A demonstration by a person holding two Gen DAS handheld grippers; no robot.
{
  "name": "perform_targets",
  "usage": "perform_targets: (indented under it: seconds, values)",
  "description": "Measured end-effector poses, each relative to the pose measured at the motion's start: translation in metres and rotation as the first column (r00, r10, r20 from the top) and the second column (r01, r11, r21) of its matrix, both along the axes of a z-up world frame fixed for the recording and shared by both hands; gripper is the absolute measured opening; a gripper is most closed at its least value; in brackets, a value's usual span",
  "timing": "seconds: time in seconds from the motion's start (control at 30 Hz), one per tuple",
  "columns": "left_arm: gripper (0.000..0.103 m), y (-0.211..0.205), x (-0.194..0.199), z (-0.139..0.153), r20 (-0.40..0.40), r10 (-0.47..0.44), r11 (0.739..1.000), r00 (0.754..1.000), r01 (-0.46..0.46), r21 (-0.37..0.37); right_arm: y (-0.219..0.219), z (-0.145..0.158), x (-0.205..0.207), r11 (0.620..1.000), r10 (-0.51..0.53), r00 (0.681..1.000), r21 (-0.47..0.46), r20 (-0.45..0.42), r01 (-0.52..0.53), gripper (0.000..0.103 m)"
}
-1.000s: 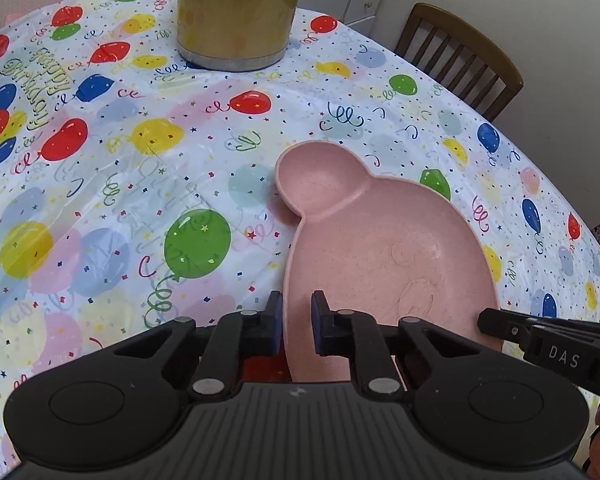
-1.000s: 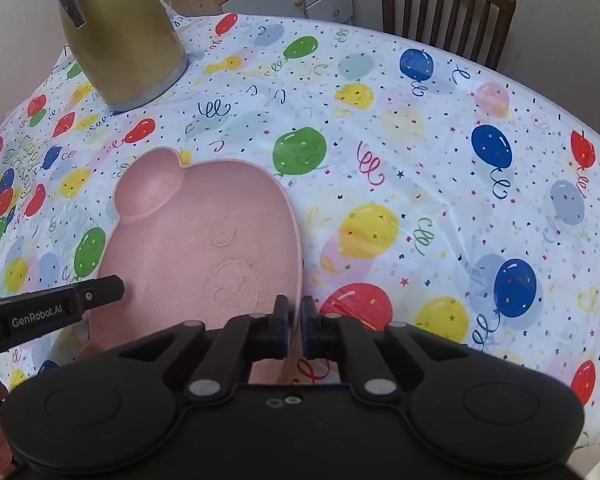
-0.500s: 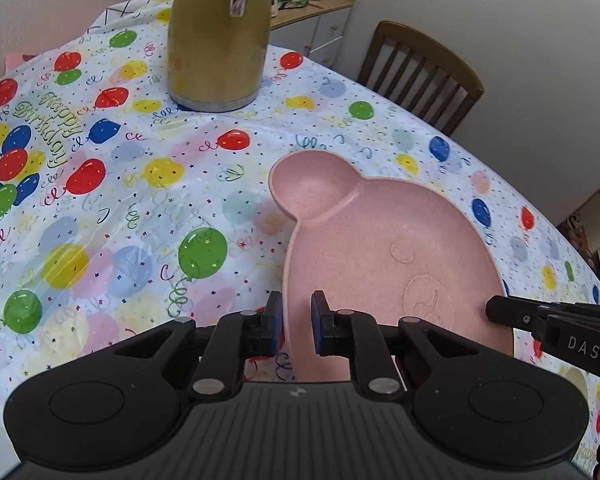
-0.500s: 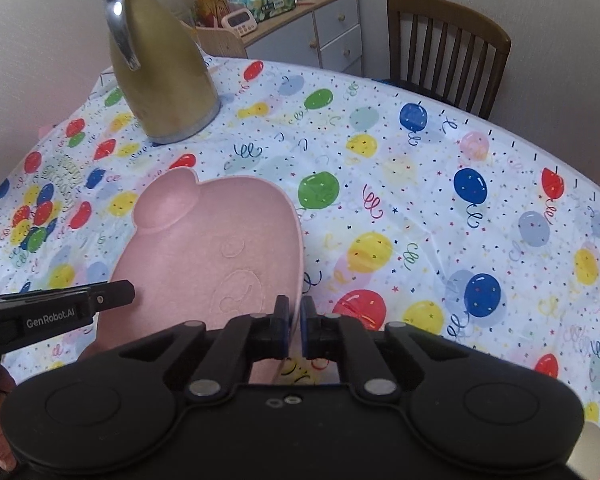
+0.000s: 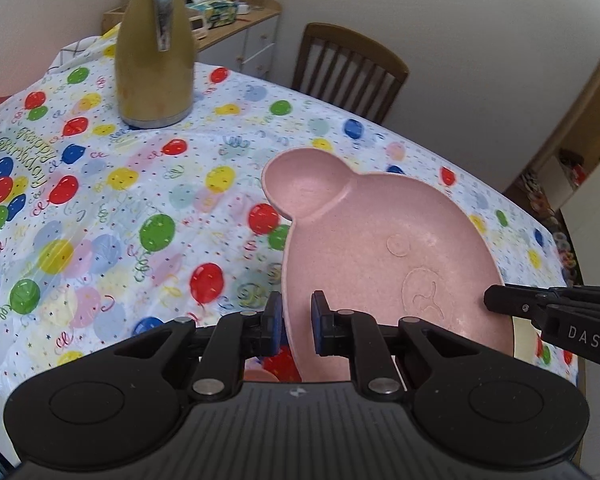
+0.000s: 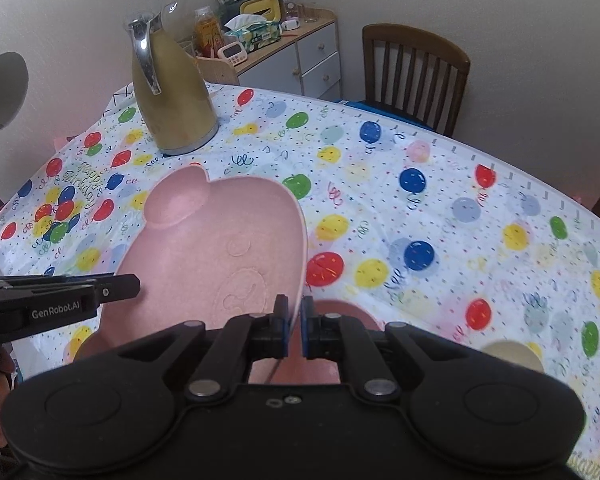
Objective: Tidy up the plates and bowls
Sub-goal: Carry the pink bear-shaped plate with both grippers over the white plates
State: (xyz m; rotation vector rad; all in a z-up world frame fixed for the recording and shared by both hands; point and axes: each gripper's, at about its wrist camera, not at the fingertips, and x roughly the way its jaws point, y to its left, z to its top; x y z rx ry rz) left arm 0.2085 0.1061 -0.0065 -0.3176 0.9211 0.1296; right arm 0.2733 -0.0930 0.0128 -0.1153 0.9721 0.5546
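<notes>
A pink bear-shaped plate [image 5: 380, 248] with a round ear hollow is held above the balloon tablecloth by both grippers. My left gripper [image 5: 296, 322] is shut on its left rim. My right gripper [image 6: 294, 326] is shut on its right rim; the plate [image 6: 220, 240] fills the left half of the right wrist view. Another pink dish [image 6: 340, 316] shows just below and behind the right fingers. A cream dish [image 6: 512, 354] lies on the table to the right; its edge [image 5: 526, 340] also shows under the plate in the left wrist view.
A gold thermos jug [image 5: 154, 60] stands at the far side of the table [image 6: 460, 208]. A wooden chair [image 6: 414, 72] stands beyond the far edge. A cluttered white cabinet [image 6: 284, 52] is against the wall.
Both grippers have lifted the pink plate off the tablecloth and pulled it back toward me. The jug and chair now look farther away, and dishes underneath have come into view.
</notes>
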Motion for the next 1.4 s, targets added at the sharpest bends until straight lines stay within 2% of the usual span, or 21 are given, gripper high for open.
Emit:
perform_targets:
  seconds: [0.27, 0.47, 0.97, 1.4]
  values:
    - [0.014, -0.049, -0.030, 0.008, 0.013, -0.125, 0.992, 0.992, 0.125, -0.013, -0.057, 0.011, -0.046, 0.997, -0.076, 0.997, -0.003, -0.006, 0.076, 0.005]
    - [0.014, -0.089, -0.050, 0.001, 0.004, -0.225, 0.974, 0.974, 0.225, -0.024, -0.101, 0.009, -0.081, 0.988, -0.155, 0.988, -0.008, -0.013, 0.155, 0.005]
    - [0.014, -0.174, -0.082, -0.023, -0.022, -0.410, 0.912, 0.912, 0.409, -0.031, -0.193, -0.023, -0.143, 0.940, -0.342, 0.936, -0.026, -0.085, 0.341, 0.005]
    - [0.014, -0.230, -0.095, -0.061, -0.051, -0.524, 0.852, 0.850, 0.524, -0.013, -0.249, -0.061, -0.178, 0.886, -0.462, 0.872, -0.048, -0.159, 0.461, 0.006]
